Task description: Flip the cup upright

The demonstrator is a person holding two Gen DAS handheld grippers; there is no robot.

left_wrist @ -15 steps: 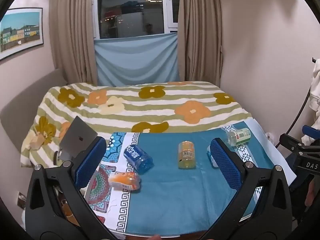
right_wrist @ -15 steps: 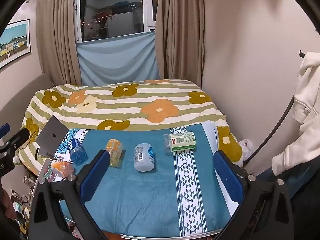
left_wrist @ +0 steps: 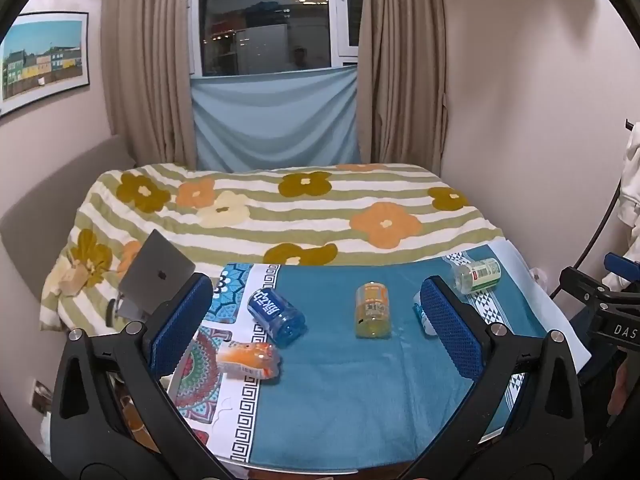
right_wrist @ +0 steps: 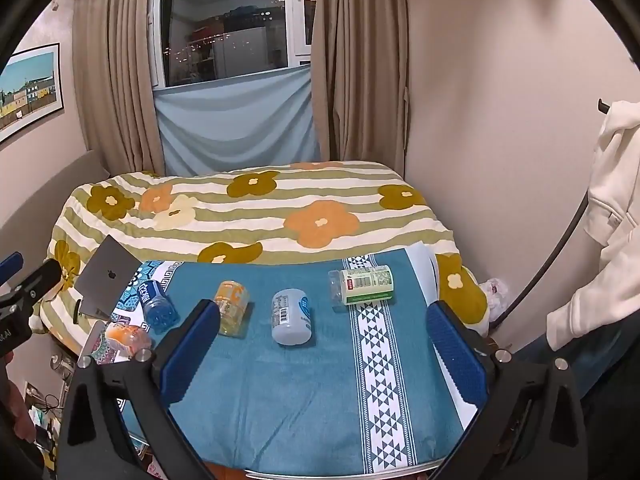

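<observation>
across the teal-clothed surface five cups lie toppled; we judge nothing's begun. both our left hand-held gripper and right hand-held gripper hover wide open, empty. nearest, mid-surface: the pale blue cup, needing a sideways grasp

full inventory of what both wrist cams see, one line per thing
blue cup: 1, lying on its side, left on the cloth
orange cup: 1, on its side, near left
yellow cup: 1, on its side, middle
pale blue cup: 1, on its side, right of the yellow one
green-label cup: 1, on its side, far right
teal cloth: 1, covers the table
laptop: 1, grey, left edge
bed: 1, flowered cover, behind
left gripper: open, empty
right gripper: open, empty
</observation>
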